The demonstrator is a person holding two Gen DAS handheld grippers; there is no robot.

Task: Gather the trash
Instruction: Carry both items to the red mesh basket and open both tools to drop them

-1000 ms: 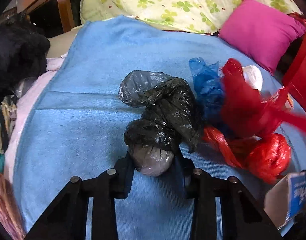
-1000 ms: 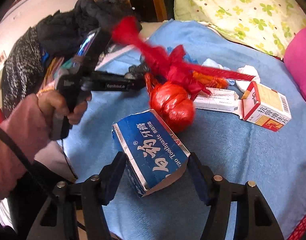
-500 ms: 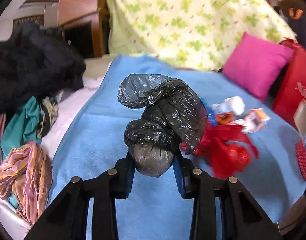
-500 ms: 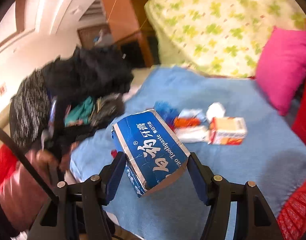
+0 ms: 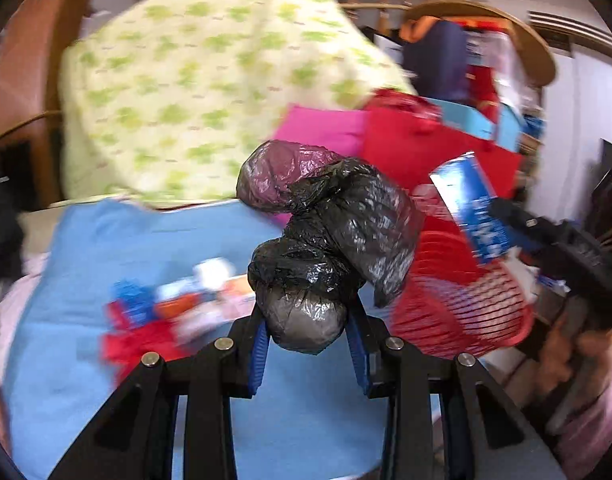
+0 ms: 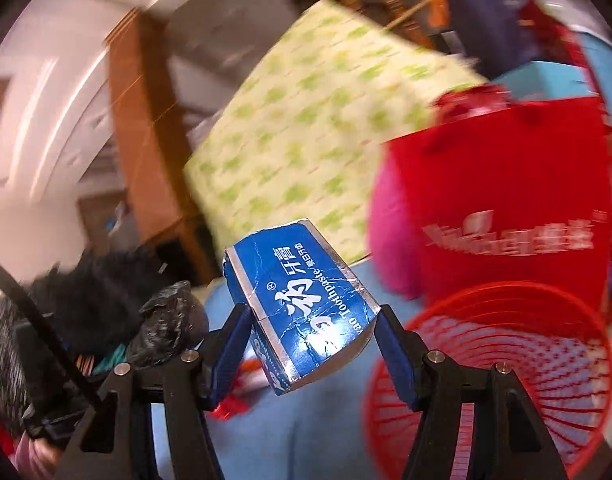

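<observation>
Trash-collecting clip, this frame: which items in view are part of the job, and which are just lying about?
Part of the job:
- black plastic bag, in the left gripper
- blue toothpaste box, in the right gripper
- red mesh basket
- blurred litter on the blue blanket

Lying about:
- floral pillow
- pink cushion
- red tote bag

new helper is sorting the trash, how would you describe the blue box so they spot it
Start at the red slatted basket beside the blue blanket. Just left of it, the right gripper's jaws pinch a crumpled toothpaste box: the only blue-and-silver carton with white lettering.
</observation>
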